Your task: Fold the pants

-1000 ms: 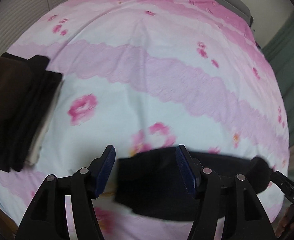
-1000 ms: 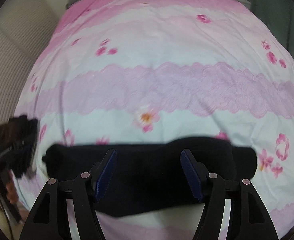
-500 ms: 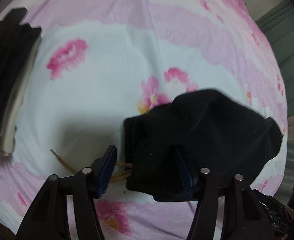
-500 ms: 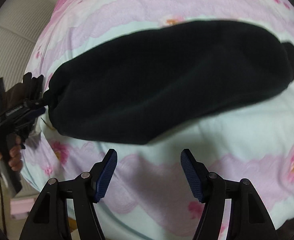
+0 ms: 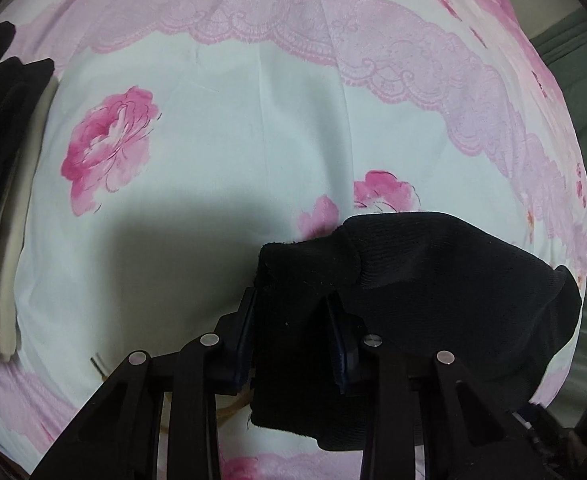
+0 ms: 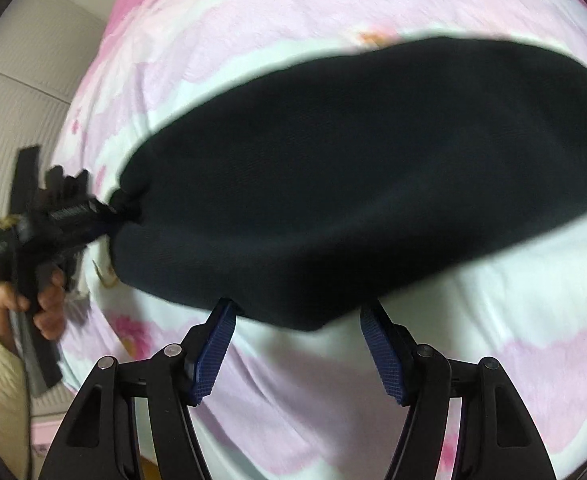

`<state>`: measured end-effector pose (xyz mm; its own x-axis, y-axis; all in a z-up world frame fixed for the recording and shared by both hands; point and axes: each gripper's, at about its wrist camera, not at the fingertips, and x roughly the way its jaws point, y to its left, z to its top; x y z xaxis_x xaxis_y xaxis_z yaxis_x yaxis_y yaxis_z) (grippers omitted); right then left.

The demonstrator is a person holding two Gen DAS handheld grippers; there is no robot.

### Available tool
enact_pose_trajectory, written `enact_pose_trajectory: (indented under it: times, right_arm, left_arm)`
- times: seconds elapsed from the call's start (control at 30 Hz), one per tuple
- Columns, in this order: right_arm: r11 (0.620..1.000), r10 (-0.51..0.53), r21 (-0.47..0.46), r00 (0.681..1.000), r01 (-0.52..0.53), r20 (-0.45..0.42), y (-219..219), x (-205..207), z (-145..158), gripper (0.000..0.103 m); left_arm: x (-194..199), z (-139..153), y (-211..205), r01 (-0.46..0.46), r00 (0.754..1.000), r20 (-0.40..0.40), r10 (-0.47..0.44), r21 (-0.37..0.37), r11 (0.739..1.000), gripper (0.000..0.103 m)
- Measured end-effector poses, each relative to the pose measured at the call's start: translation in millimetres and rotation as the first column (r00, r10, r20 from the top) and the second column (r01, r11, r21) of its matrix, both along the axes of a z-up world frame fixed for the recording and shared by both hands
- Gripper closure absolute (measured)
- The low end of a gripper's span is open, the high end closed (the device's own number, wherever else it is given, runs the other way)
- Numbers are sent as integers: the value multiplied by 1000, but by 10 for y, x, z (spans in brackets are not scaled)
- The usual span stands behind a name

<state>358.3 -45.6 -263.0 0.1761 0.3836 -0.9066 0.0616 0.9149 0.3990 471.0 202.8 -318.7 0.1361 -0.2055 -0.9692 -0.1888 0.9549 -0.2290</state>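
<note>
The black pants (image 5: 433, 288) are folded into a thick bundle on the pink flowered bedspread (image 5: 221, 152). My left gripper (image 5: 291, 320) is shut on the bundle's left end, which bunches between the blue pads. In the right wrist view the same pants (image 6: 353, 176) fill the middle of the frame, and the left gripper (image 6: 117, 208) pinches their left end, held by a hand. My right gripper (image 6: 297, 328) is open and empty, with the near edge of the pants just above its fingertips.
A stack of folded dark and cream clothes (image 5: 1, 184) lies at the bed's left edge. A green curtain (image 5: 573, 52) hangs at the right. A ribbed white wall (image 6: 17, 120) stands left of the bed.
My left gripper has closed on the left end of the pants. My right gripper has stayed open and come in closer to the bundle's near edge.
</note>
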Motion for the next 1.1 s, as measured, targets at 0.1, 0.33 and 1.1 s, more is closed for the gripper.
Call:
enact_pose_trajectory:
  times: [0.1,0.33,1.1]
  right_arm:
    - [1000,8,-20,1000,-8,30,39,125,101,37]
    - [993,96,-80,991,-89,89,83,128,199,34]
    - [976,205,-51,973,-211,-110,-7,-265,-291,89]
  left_arm:
    - [50,-45,76,-22,1000,-11,22,-32,999,70]
    - [57,-79,93,-29,999,-14,28,-35,999,68]
    - [-525,556,-296,151,982,58,-179,328,933,46]
